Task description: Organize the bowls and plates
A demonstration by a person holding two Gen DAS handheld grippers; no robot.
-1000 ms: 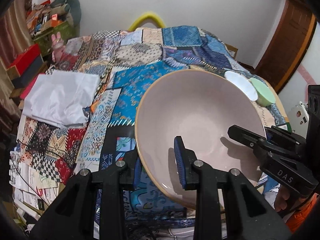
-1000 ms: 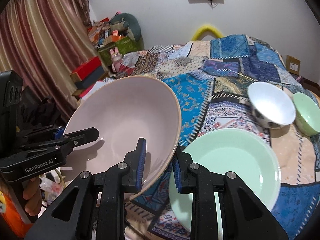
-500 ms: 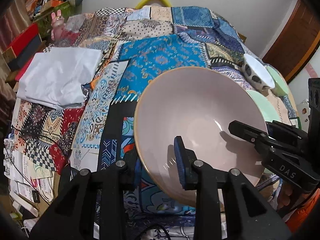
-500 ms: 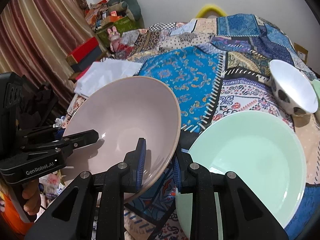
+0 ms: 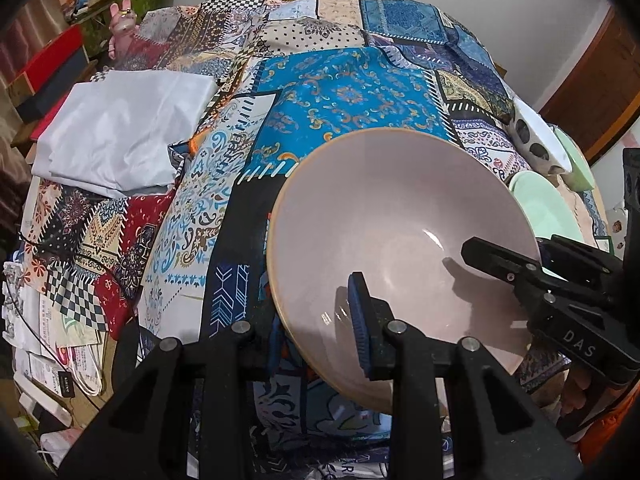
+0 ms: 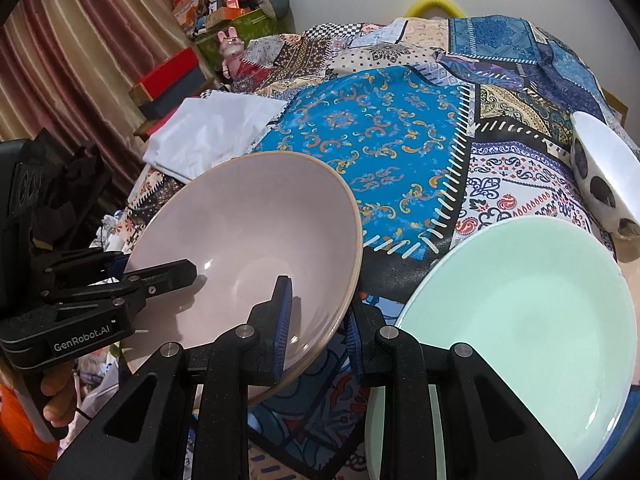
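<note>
A large pink bowl (image 5: 392,232) with a tan rim is held above the patchwork cloth by both grippers. My left gripper (image 5: 316,316) is shut on its near left rim; it shows in the right wrist view (image 6: 132,276) at the bowl's left side. My right gripper (image 6: 316,320) is shut on the bowl's (image 6: 248,232) right rim; it shows in the left wrist view (image 5: 512,264). A mint green plate (image 6: 528,320) lies right of the bowl. A white bowl with dark spots (image 6: 604,176) and a small green bowl (image 5: 576,164) stand further right.
The table is covered by a patchwork cloth (image 5: 352,92). A folded white cloth (image 5: 120,136) lies at the left. Papers and bags (image 5: 52,344) lie at the near left edge. Boxes and clutter (image 6: 172,76) stand beyond the table by the curtain.
Both grippers have lowered with the pink bowl and tilted down toward the table. The green plate and spotted bowl now appear closer in the right wrist view.
</note>
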